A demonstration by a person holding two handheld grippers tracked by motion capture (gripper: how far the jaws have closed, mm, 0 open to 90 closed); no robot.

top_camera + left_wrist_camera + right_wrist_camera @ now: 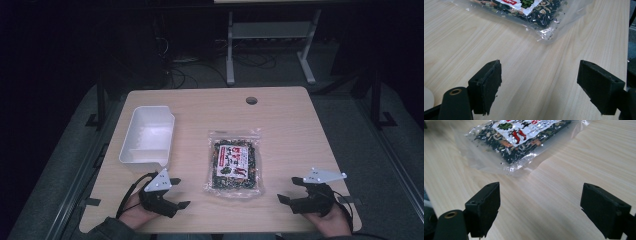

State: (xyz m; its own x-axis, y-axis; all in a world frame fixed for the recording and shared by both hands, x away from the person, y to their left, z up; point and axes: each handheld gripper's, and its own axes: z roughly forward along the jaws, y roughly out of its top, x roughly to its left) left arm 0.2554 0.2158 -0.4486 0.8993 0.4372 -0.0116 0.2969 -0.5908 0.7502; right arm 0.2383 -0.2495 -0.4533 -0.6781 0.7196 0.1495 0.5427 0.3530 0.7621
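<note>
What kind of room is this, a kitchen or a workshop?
Probably a lab or recording workspace, not a kitchen: a bare wooden table with a cable hole, tangled cables on the carpet, and a metal bench frame behind.

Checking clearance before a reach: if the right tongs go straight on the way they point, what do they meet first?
Probably the snack bag. The right tongs are open over bare table, aimed at the bag's clear sealed edge, with nothing between. Depth is unclear; held low, they may scrape the table first.

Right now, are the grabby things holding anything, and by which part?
Nothing is held. The left gripper and right gripper both rest open on the table, their fingers apart over bare wood, short of the clear packet lying between them.
</note>
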